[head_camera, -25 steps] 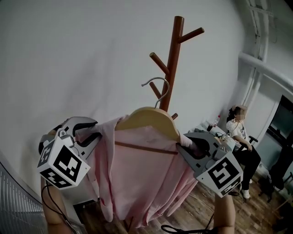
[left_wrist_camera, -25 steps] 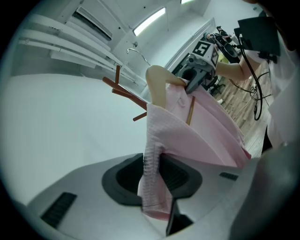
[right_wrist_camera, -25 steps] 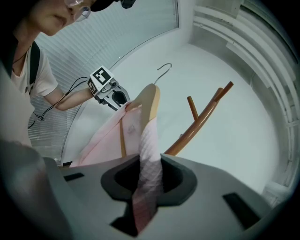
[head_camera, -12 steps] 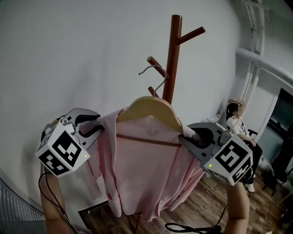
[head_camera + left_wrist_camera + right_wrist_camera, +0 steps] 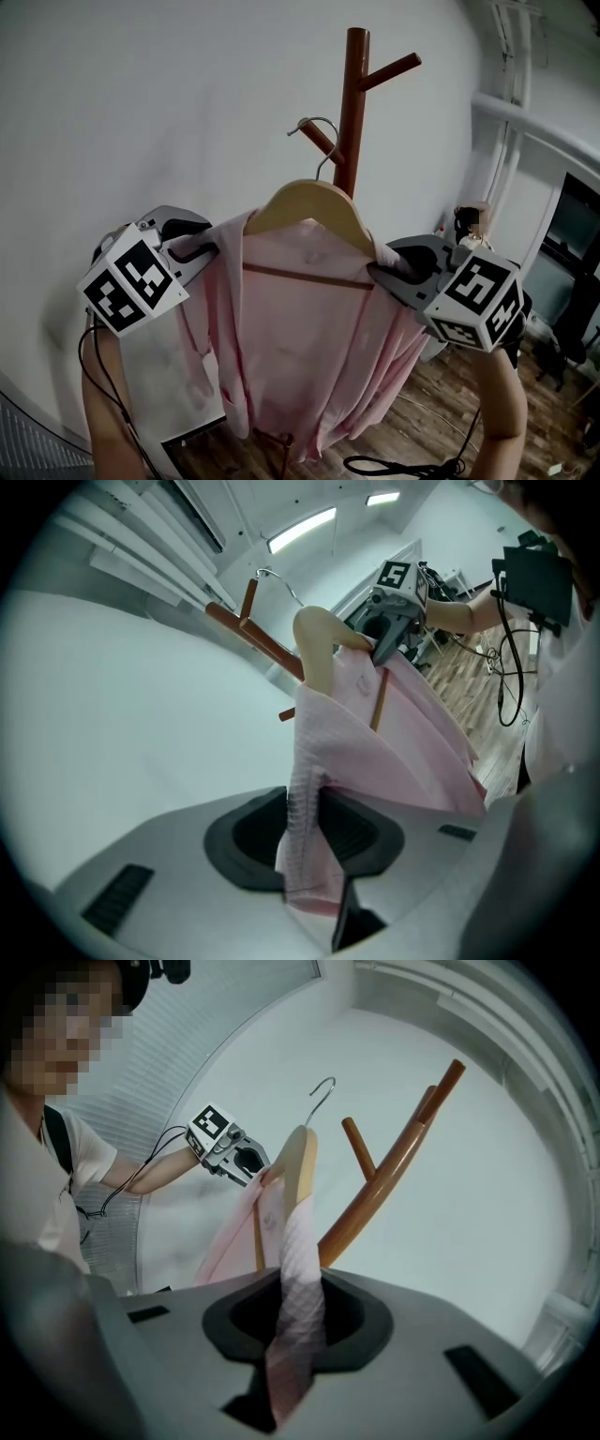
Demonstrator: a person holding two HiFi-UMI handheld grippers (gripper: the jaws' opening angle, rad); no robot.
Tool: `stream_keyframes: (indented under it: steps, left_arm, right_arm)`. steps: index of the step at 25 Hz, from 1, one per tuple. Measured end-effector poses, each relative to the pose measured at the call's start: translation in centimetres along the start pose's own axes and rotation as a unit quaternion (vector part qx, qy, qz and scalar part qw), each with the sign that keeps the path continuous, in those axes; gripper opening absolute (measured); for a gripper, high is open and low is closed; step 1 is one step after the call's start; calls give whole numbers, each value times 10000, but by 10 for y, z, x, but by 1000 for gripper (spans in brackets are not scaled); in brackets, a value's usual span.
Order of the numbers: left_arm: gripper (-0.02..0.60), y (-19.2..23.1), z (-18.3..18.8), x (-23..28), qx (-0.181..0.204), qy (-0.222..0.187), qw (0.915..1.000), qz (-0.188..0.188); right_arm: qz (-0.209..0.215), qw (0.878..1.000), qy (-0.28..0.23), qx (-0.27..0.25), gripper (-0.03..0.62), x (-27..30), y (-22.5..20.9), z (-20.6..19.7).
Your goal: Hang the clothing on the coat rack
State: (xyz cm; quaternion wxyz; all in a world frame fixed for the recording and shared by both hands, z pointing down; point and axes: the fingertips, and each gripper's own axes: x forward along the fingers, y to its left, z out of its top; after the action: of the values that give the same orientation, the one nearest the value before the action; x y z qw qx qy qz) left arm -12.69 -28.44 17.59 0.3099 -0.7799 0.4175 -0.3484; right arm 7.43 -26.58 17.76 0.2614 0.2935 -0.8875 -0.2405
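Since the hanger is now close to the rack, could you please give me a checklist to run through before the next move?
1. Left gripper shut on the pink shirt at one shoulder: ok.
2. Right gripper shut on the other shoulder: ok.
3. Shirt draped over both ends of the wooden hanger: ok.
4. Hanger hook over the left peg of the coat rack: cannot tell; the head view overlaps them, the right gripper view shows a gap.
5. Peg free of other items: ok.
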Motion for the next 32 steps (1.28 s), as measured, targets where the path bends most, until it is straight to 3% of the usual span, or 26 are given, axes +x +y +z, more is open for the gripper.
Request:
stream_keyframes:
  steps: [20, 32]
  left_arm:
    - [118, 3, -5, 30, -154, -83, 9986, -494]
    - [118, 2, -8, 40, -262, -28, 9946, -1002]
  right_arm:
    - [264, 9983, 418, 323, 74, 4, -4, -9]
    - [479, 9956, 588, 543, 69, 6, -2, -10]
